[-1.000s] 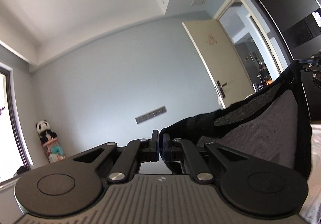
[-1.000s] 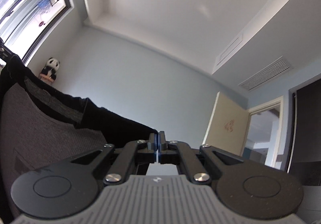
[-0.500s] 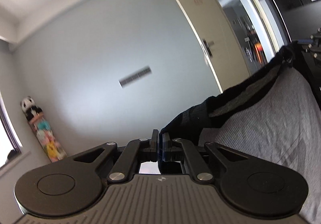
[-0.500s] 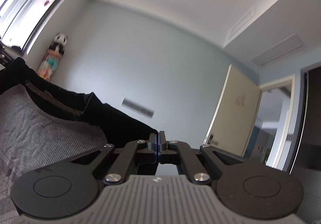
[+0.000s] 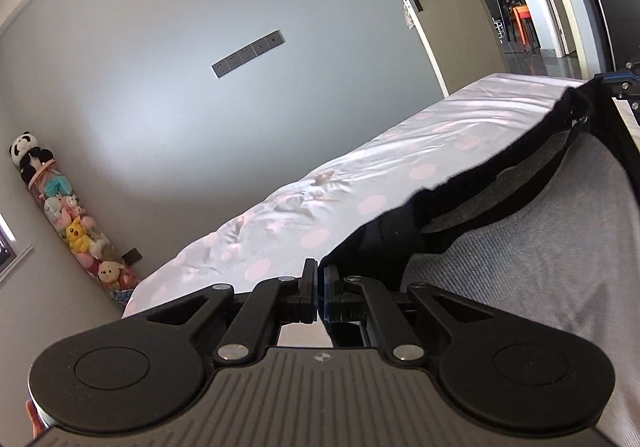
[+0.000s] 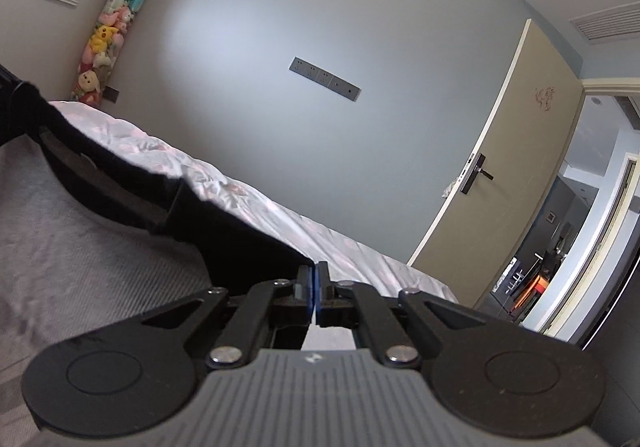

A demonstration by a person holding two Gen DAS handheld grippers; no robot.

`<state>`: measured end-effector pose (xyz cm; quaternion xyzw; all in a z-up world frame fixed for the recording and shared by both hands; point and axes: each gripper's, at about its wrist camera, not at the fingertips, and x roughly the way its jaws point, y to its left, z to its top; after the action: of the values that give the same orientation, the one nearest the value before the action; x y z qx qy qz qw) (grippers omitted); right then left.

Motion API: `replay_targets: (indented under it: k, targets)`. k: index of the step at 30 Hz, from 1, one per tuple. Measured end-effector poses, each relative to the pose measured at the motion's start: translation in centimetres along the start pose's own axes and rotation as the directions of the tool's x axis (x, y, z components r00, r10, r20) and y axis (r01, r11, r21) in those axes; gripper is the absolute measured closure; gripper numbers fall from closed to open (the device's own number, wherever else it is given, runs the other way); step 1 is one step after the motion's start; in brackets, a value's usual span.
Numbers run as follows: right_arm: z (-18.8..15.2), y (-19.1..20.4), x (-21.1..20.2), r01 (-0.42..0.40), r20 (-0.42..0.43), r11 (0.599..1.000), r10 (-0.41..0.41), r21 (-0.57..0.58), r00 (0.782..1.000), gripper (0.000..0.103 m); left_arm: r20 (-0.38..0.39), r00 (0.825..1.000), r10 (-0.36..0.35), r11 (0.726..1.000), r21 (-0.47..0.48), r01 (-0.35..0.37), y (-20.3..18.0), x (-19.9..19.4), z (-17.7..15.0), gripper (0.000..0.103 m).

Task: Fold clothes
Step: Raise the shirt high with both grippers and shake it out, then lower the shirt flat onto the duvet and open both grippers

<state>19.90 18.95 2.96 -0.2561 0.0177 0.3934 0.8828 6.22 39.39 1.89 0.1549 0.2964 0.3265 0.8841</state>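
A grey knit garment (image 5: pixel 532 259) with black trim and black sleeves is stretched between my two grippers above the bed. My left gripper (image 5: pixel 319 267) is shut on one black corner of it, the cloth running off to the right. My right gripper (image 6: pixel 313 271) is shut on the other black corner, the garment (image 6: pixel 80 255) spreading to the left. The right gripper's body shows at the right edge of the left wrist view (image 5: pixel 624 87). The garment's lower part is hidden.
A bed with a pale sheet with pink dots (image 5: pixel 360 183) lies under and beyond the garment; it also shows in the right wrist view (image 6: pixel 280 215). A column of plush toys (image 6: pixel 108 27) stands in the corner. A beige door (image 6: pixel 500 175) stands open at the right.
Both grippers have tipped down from facing the ceiling to facing the wall and bed, still holding the garment taut. The bed has come into view.
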Motion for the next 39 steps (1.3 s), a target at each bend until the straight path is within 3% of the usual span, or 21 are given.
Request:
replay_targets:
  k: [3, 7, 15, 20, 24, 27, 29, 30, 31, 35, 39]
  targets:
    - [0.1, 0.1, 4.7, -0.015, -0.047, 1.000, 0.015, 0.007, 0.999, 0.102, -0.041, 0.999, -0.008, 1.000, 0.025, 0.009, -0.7, 4.2, 0.7, 0.102]
    - [-2.2, 1.5, 11.3, -0.081, -0.165, 0.996, 0.085, 0.028, 0.983, 0.102, -0.142, 0.988, -0.064, 0.996, 0.057, 0.073, -2.3, 9.7, -1.9, 0.102]
    - [-9.1, 4.4, 20.4, -0.188, -0.345, 0.979, 0.203, 0.077, 0.916, 0.102, -0.277, 0.950, -0.145, 0.982, 0.077, 0.173, -4.5, 18.1, -7.3, 0.102]
    - [-11.2, 5.7, 23.5, -0.250, -0.397, 0.960, 0.281, 0.129, 0.874, 0.101, -0.312, 0.929, -0.200, 0.977, 0.013, 0.215, -4.6, 21.2, -8.8, 0.100]
    - [-11.9, 6.0, 24.1, -0.262, -0.386, 0.952, 0.304, 0.158, 0.871, 0.096, -0.281, 0.939, -0.198, 0.980, -0.026, 0.199, -4.3, 21.7, -9.3, 0.094]
    - [-11.8, 5.7, 24.2, -0.260, -0.395, 0.949, 0.311, 0.178, 0.865, 0.096, -0.271, 0.947, -0.175, 0.985, -0.045, 0.169, -3.9, 22.0, -9.2, 0.079]
    - [-11.3, 5.3, 23.9, -0.247, -0.402, 0.951, 0.303, 0.188, 0.864, 0.082, -0.274, 0.942, -0.194, 0.981, -0.082, 0.178, -3.1, 21.4, -8.8, 0.068]
    - [-11.0, 4.9, 23.5, -0.240, -0.397, 0.951, 0.300, 0.196, 0.867, 0.064, -0.269, 0.944, -0.192, 0.980, -0.096, 0.172, -2.6, 20.6, -8.6, 0.065]
    - [-10.7, 4.5, 23.0, -0.233, -0.392, 0.951, 0.297, 0.204, 0.871, 0.058, -0.264, 0.946, -0.189, 0.980, -0.110, 0.165, -2.1, 19.9, -8.4, 0.063]
    - [-9.6, 2.3, 20.2, -0.212, -0.388, 0.950, 0.289, 0.229, 0.875, 0.057, -0.262, 0.950, -0.171, 0.981, -0.137, 0.139, -0.4, 16.0, -7.9, 0.058]
    - [-9.6, 0.8, 15.3, -0.206, -0.395, 0.939, 0.307, 0.277, 0.866, 0.058, -0.291, 0.938, -0.187, 0.975, -0.174, 0.141, 0.4, 10.9, -8.8, 0.058]
